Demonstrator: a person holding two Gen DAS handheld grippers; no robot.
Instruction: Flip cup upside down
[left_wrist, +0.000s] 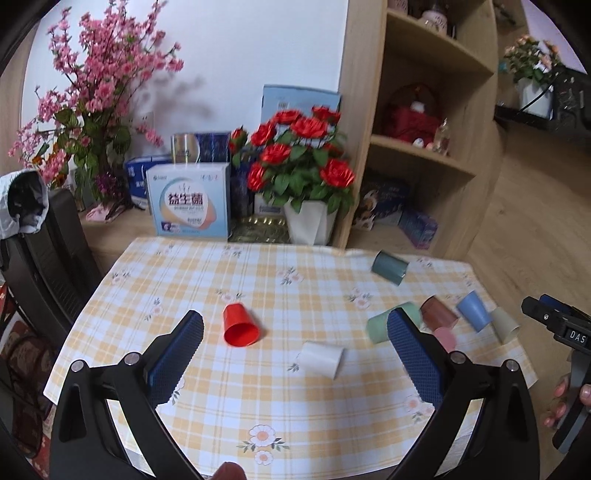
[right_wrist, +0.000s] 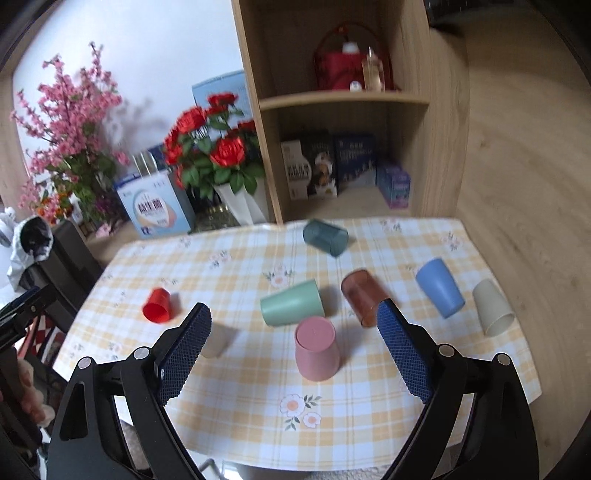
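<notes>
Several cups lie on their sides on the checked tablecloth (right_wrist: 258, 424). A pink cup (right_wrist: 316, 348) stands upside down between my right gripper's (right_wrist: 293, 328) wide-open fingers. Mint (right_wrist: 291, 302), brown (right_wrist: 364, 297), blue (right_wrist: 439, 288), beige (right_wrist: 493, 306), dark teal (right_wrist: 325, 236) and red (right_wrist: 158, 305) cups lie tipped over. In the left wrist view, my left gripper (left_wrist: 295, 332) is open and empty above the table, with the red cup (left_wrist: 240, 325) and a white cup (left_wrist: 320, 358) lying between its fingers. The pink cup (left_wrist: 445, 338) peeks out behind the right finger.
Boxes (left_wrist: 188, 201) and a pot of red roses (left_wrist: 299, 170) stand past the table's far edge. A wooden shelf (right_wrist: 343, 99) rises at the back right. A dark chair (left_wrist: 48, 258) stands to the left of the table. The right gripper's body (left_wrist: 565, 332) shows at the left view's right edge.
</notes>
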